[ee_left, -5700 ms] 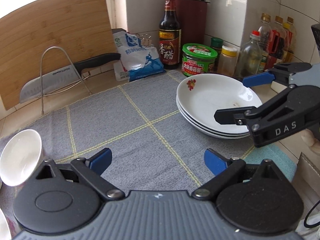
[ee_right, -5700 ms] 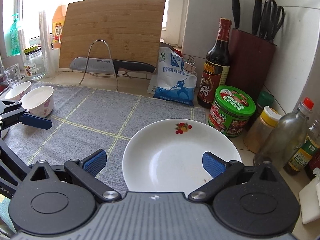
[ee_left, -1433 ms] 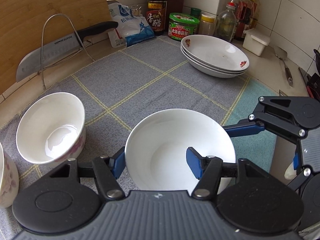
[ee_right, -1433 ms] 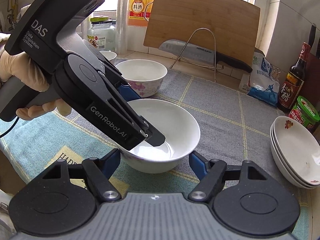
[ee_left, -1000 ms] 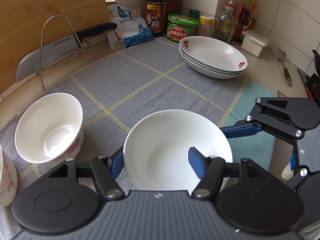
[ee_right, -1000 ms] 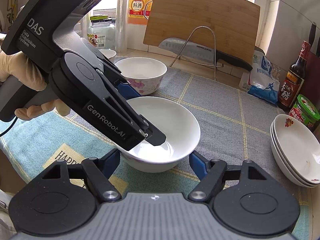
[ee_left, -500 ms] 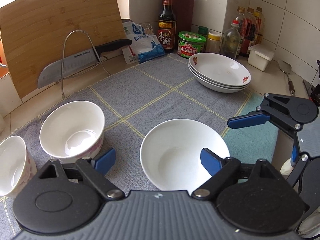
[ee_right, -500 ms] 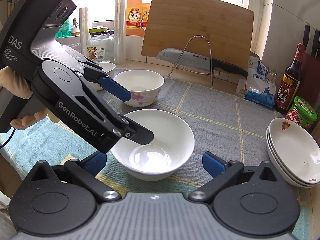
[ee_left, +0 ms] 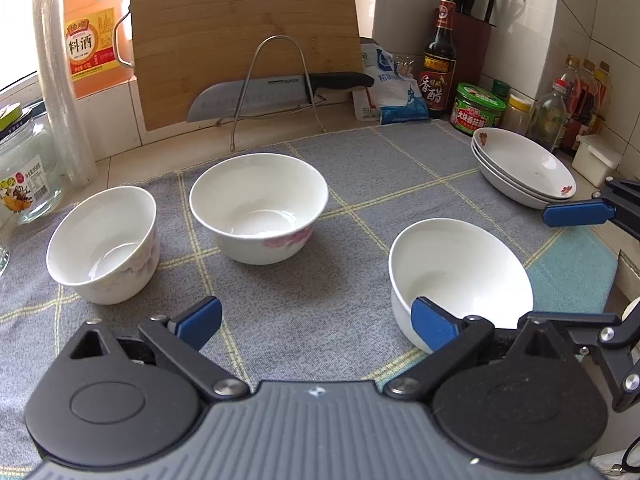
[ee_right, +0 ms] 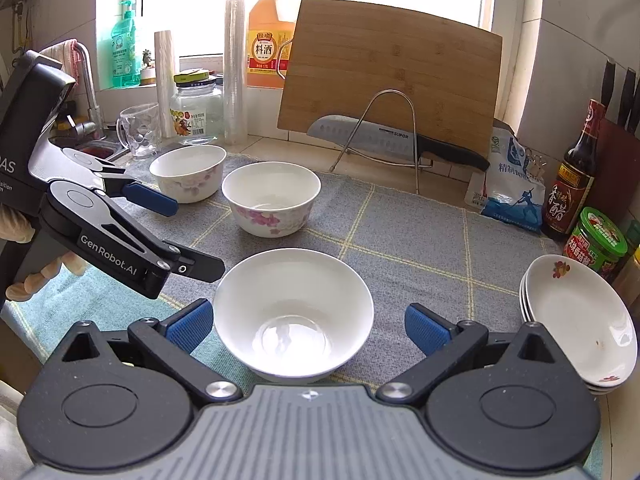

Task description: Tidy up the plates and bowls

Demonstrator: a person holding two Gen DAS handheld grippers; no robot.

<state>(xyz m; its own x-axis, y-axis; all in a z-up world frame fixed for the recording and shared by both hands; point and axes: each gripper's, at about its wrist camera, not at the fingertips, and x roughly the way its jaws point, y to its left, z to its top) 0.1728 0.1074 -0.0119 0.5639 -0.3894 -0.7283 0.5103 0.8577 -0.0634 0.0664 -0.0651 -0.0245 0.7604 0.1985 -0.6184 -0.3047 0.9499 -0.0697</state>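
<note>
Both grippers spread wide, nothing clamped

The left gripper (ee_left: 316, 320) has just been opening, pads bare with nothing between them. The right gripper (ee_right: 308, 326) just spread too, pads pressing on nothing. A gloved hand (ee_right: 24, 256) holds the left one.

Tiled counter (ee_left: 120, 162) carries grey checked cloth (ee_left: 360, 184), teal mat (ee_left: 572, 272) at near right edge. On cloth: plain white bowl (ee_right: 294, 312) nearest, floral bowl (ee_right: 271, 198) behind it, second floral bowl (ee_right: 188, 172) further left, stack of white plates (ee_right: 580, 320) far right. Along wall: cutting board (ee_right: 392, 72), knife (ee_right: 392, 140) in wire rack, salt bag (ee_right: 510, 184), vinegar bottle (ee_right: 572, 176), green-lidded jar (ee_right: 596, 244), glass jar (ee_right: 196, 112), mug (ee_right: 138, 130).
</note>
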